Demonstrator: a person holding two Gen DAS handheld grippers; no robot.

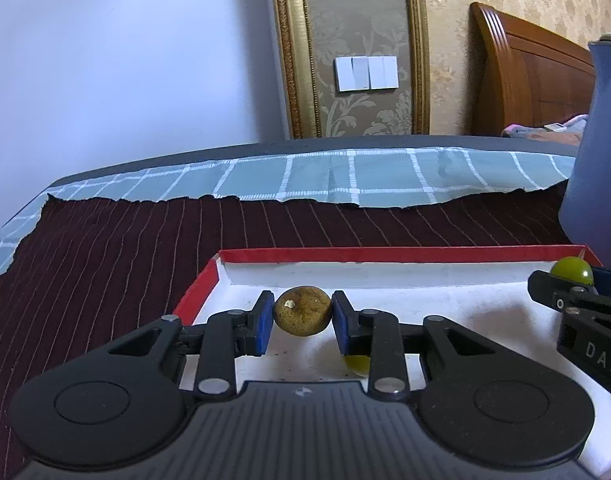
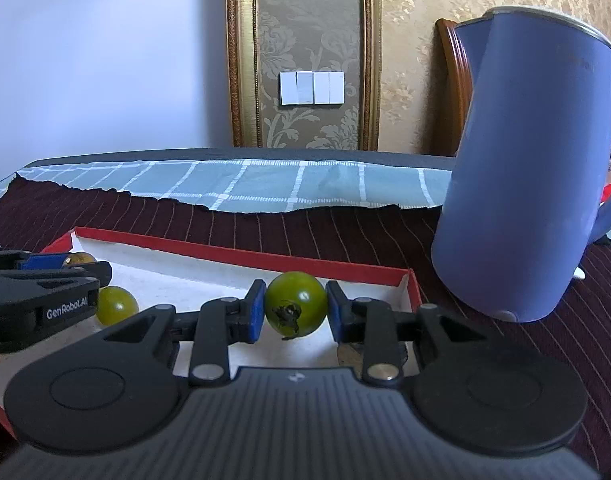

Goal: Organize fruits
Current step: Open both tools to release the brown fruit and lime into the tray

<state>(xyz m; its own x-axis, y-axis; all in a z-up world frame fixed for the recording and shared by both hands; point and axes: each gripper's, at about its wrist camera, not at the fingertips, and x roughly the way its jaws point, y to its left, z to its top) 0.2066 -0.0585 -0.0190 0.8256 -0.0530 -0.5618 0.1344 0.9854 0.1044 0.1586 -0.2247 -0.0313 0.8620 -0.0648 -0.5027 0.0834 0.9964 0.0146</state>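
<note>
My left gripper (image 1: 303,322) is shut on a brownish-yellow round fruit (image 1: 302,315), held above the white floor of a red-rimmed tray (image 1: 385,255). A green fruit (image 1: 357,363) lies on the tray floor under its right finger. My right gripper (image 2: 294,312) is shut on a green round fruit (image 2: 295,303) with a dark stem scar, over the tray's far right corner (image 2: 409,284). In the right wrist view the left gripper (image 2: 71,270) shows at the left edge with the brownish fruit (image 2: 81,258), and a loose green fruit (image 2: 116,305) lies below it. A brownish fruit (image 2: 347,354) is partly hidden under the right finger.
A tall blue kettle (image 2: 521,184) stands just right of the tray on the dark striped cloth (image 1: 105,264). A light checked cloth (image 1: 345,178) covers the table's far edge. Behind are a wall with switches (image 1: 365,73) and a wooden headboard (image 1: 533,76).
</note>
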